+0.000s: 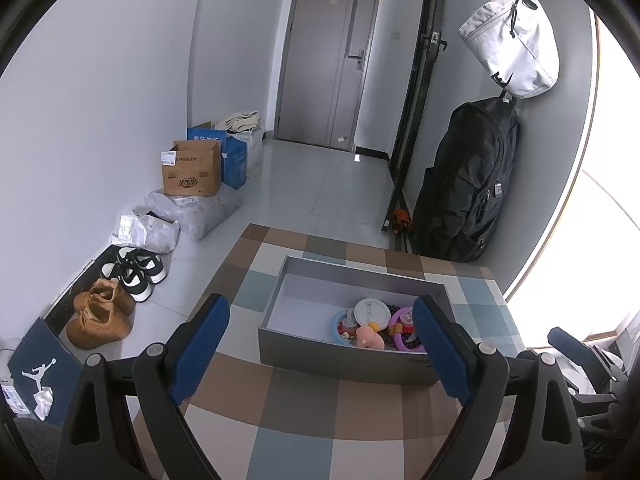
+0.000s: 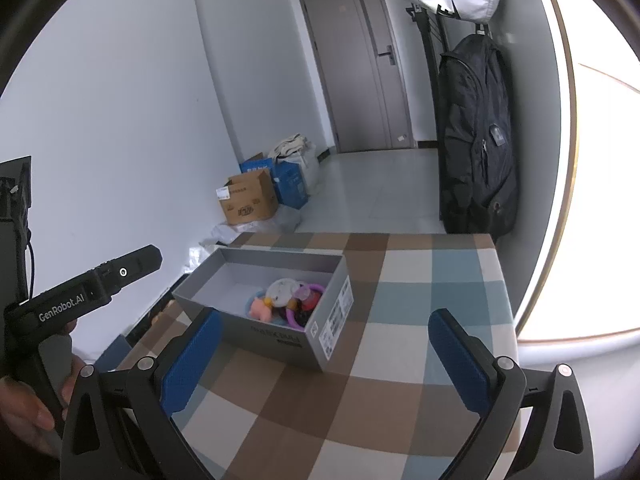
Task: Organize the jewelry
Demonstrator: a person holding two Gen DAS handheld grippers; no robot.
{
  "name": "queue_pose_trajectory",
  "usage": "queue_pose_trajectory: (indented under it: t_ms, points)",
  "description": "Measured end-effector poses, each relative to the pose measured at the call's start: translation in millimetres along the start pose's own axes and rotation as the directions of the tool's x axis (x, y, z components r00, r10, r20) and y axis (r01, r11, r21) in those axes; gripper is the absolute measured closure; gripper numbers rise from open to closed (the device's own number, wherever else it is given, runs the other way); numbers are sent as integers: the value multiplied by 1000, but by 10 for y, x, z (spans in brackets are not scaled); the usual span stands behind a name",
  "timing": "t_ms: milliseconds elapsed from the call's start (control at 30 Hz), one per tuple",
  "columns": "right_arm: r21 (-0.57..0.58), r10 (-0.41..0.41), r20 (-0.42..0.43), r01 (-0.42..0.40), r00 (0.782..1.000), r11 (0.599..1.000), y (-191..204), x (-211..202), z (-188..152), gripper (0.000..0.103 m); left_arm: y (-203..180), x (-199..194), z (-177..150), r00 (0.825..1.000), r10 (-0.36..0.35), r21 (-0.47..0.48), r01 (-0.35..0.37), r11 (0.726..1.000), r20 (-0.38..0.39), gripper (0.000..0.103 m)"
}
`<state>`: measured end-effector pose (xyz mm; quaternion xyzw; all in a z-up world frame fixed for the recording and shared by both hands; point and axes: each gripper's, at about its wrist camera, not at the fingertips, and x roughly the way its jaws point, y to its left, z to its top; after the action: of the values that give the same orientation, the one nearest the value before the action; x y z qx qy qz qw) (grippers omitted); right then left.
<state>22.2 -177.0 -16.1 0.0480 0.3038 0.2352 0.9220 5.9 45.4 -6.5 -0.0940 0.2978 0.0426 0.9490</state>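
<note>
The left gripper [image 1: 322, 350] hangs wide and empty just short of the gray box [image 1: 344, 364] on the checked tablecloth [image 1: 280, 420]. The jewelry pile [image 1: 376, 326] is bunched in the box's right end. The right gripper [image 2: 324, 364], equally wide and empty, sits right of the box. Beads and rings look tangled, so one pinch may drag several out. Only the right view shows the box's label [image 2: 338, 320]; only the left shows shoes [image 1: 120, 292] left of the box.

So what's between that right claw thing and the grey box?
Only bare checked tablecloth between the open right gripper and the grey box, per the right wrist view.
</note>
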Motion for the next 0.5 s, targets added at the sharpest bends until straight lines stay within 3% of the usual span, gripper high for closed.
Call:
queue_pose_trajectory:
  t_ms: [500]
  points:
    - [3,-2,-8,2,1000,1000,-8,11,-27,0,-10,-2,2,1000,-2,-2,2,1000,-3,13]
